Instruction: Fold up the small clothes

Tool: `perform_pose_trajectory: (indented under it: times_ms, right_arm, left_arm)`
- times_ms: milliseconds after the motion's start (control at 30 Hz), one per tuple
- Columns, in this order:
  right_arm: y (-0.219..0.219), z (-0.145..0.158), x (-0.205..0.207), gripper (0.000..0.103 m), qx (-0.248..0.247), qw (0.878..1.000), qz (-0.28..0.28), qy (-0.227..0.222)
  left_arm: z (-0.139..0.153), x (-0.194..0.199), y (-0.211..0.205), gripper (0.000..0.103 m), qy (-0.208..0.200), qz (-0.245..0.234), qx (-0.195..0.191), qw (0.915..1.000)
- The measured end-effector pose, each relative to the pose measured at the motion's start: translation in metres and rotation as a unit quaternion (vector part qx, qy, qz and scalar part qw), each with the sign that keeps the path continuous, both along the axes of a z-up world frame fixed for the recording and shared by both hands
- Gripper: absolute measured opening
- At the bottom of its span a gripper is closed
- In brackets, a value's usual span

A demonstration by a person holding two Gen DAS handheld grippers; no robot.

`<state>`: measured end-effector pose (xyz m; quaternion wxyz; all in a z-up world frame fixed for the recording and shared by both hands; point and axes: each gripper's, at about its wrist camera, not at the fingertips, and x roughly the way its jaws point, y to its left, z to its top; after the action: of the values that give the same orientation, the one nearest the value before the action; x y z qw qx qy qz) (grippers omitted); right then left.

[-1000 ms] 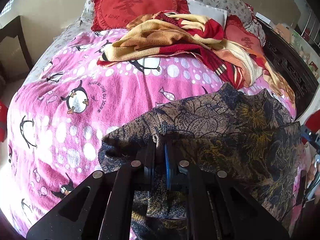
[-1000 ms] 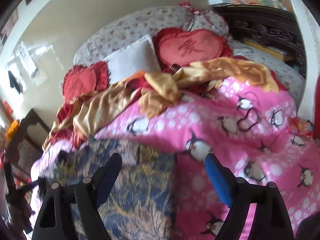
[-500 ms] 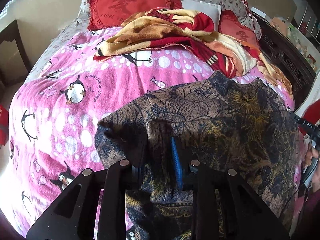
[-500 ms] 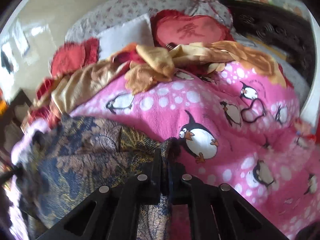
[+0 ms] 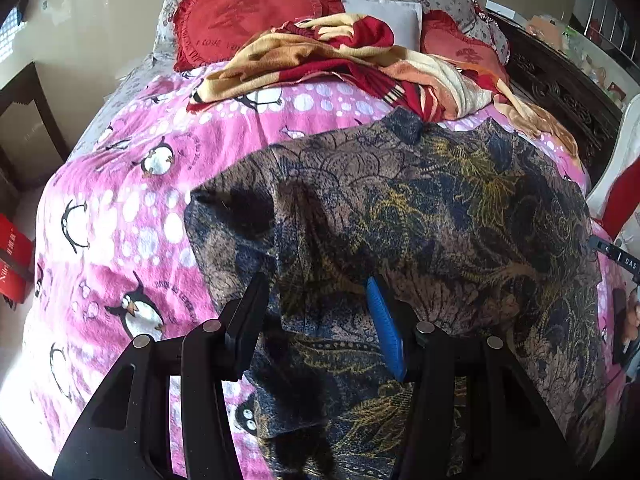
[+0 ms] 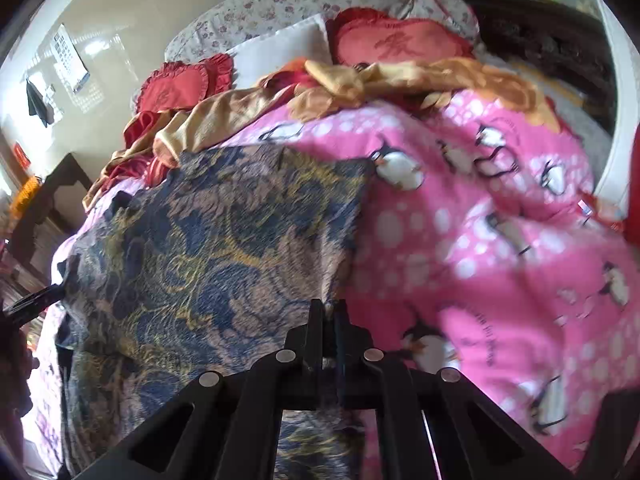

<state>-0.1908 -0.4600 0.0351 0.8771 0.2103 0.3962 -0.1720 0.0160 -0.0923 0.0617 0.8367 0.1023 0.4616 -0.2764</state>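
Garment: we find a dark floral top [image 5: 420, 216], blue, tan and yellow print, coarse weave, lying spread on the bed; one flap is folded over near its left edge, leaving a ridge.
Blanket: pink fleece [image 5: 120, 208] with penguins and white dots, soft and rumpled, under the top.
Throw: a crumpled red and gold throw [image 5: 340, 60] lies beyond the top, near the frilled red cushions [image 5: 244, 20].
Left gripper: we see the left gripper [image 5: 316, 312] pitched steeply down over the top, jaws opening, about half apart; cloth lies between them, not pinched.
Right gripper: the right gripper [image 6: 329, 312] is angled down, jaws closed tight on the top's right edge.
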Motion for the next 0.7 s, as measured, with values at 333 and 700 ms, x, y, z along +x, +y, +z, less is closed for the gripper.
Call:
perform_pose_trajectory:
  times_ms: [333, 700]
  right_arm:
    - [-0.016, 0.007, -0.03, 0.022, 0.02, 0.997, -0.066, -0.02]
    - [0.016, -0.014, -0.012, 0.037, -0.027, 0.998, -0.024, 0.056]
  left_arm:
    - [-0.017, -0.006, 0.001, 0.051, 0.013, 0.015, 0.004, 0.9998]
    - [-0.031, -0.012, -0.01, 0.054, 0.004, 0.03, 0.028, 0.9991]
